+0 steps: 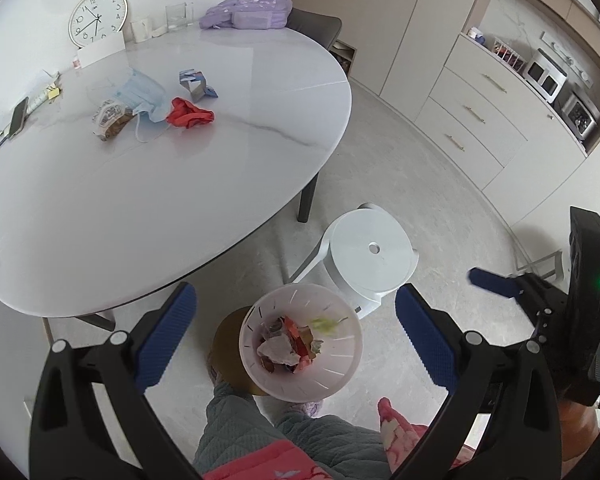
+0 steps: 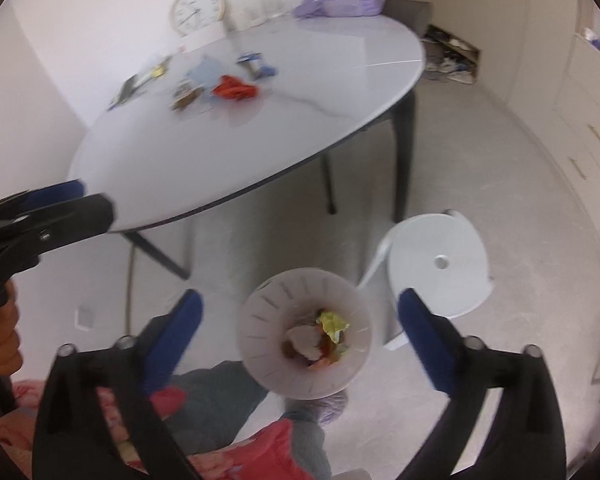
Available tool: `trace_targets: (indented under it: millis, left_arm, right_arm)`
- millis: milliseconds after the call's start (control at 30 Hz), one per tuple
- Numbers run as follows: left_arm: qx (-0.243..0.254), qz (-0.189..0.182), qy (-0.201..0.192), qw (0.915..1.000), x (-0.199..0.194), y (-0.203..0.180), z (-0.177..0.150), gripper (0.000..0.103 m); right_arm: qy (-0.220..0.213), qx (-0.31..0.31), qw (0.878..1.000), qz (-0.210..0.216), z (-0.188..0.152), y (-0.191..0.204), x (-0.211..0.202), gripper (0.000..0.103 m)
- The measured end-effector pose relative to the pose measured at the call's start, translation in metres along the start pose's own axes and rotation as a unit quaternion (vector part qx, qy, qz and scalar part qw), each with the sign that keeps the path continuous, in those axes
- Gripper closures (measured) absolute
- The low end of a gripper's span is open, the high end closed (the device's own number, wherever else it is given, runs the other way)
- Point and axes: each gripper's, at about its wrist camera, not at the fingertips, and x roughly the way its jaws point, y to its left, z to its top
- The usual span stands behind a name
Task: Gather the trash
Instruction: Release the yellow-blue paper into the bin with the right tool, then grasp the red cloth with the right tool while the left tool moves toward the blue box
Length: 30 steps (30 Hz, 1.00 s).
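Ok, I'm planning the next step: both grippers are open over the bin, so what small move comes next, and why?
Probably swing the left gripper back to the table toward the red wrapper. Both jaws are empty, the bin already holds scraps, and a mask and wrappers remain there.

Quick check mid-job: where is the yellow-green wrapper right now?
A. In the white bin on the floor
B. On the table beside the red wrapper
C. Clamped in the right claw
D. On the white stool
A: the yellow-green wrapper lies on top of the trash inside the white bin, and the right claw stands open above it with nothing between its pads.
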Motion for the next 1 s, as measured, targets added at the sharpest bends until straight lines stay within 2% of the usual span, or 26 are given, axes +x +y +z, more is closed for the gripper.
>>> trace_targets:
  millis: [100, 267, 733, 1000]
  left_arm:
    - [-0.001, 0.001, 0.001, 1.0000, 0.000, 0.002, 0.001, 0.008]
    - [-0.001, 0.001, 0.002, 1.0000, 0.000, 0.003, 0.002, 0.008]
    - [0.004, 0.001, 0.010, 0.9999, 0.008, 0.016, 0.014, 0.008]
    - [-0.003, 0.006, 0.004, 1.0000, 0.017, 0.050, 0.045, 0.008]
  right_arm:
    - [-0.001, 0.026, 0.999, -0.022, 0.003, -0.012, -0.003, 0.003]
    - [-0.007, 0.059, 0.998, -0.027, 0.006, -0.028, -0.008, 0.003]
    - [0.002, 0.034, 0.999, -0.037, 0.015, -0.014, 0.000, 0.003]
    - [-0.001, 0.034, 0.999, -0.035, 0.054, 0.006, 0.019, 0.003]
